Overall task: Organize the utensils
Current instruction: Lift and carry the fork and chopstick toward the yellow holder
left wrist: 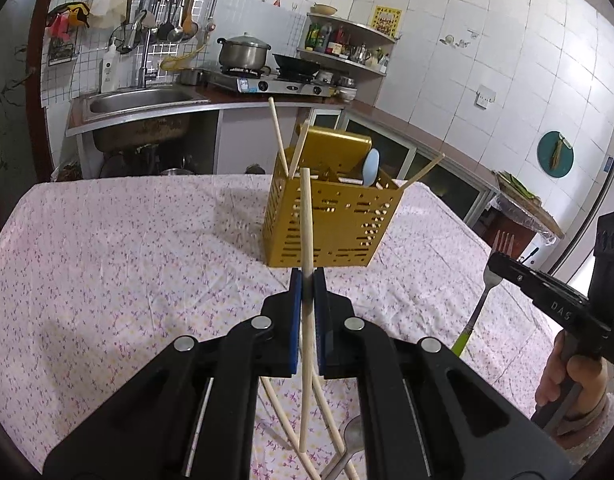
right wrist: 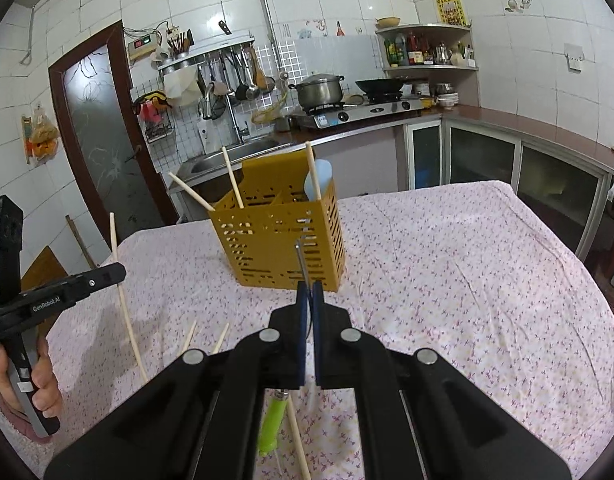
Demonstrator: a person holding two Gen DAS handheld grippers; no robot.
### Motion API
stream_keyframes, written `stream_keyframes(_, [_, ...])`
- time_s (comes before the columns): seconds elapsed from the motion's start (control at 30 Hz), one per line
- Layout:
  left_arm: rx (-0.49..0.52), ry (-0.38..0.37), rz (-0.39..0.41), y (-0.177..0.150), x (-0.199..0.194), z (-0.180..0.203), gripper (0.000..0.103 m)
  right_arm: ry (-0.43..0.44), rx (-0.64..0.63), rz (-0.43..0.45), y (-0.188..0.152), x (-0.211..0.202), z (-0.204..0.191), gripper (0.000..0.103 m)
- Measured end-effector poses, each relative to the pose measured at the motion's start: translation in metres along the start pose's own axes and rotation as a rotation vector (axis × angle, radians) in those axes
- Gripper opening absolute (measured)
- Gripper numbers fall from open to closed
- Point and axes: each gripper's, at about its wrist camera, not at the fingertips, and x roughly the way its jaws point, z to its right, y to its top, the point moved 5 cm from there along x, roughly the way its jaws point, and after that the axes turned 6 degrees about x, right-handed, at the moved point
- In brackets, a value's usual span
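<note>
Two handheld tools raised above a flower-clothed bench [left wrist: 107,240], both short of the yellow utensil holder [left wrist: 331,220]. Left tool [left wrist: 307,280] clamped on a chopstick [left wrist: 305,216], upright, pinched partway along its length. Right tool [right wrist: 309,288] clamped on a green-handled fork [left wrist: 493,264], tines up. Already in the holder – three chopsticks and a pale blue spoon. Nearer than the holder, loose chopsticks [left wrist: 283,416] and a spoon [left wrist: 349,440] on the cloth. Likely risks: chopstick swivelling in the pinch, catching the holder's rim, tipping it – or both utensils colliding over the holder.
</note>
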Motion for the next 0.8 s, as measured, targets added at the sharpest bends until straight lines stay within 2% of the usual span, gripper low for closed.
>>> stream_keyframes(0.4, [0.045, 0.021, 0.051, 0.027, -0.007, 0.008, 0.004, -0.025, -0.025, 0.047, 0.018, -0.007, -0.005, 0.002])
stream_keyframes(0.8, [0.142, 0.091, 0.147, 0.080, -0.016, 0.031, 0.004, -0.102, -0.069, 0.165, 0.073, -0.027, -0.013, 0.002])
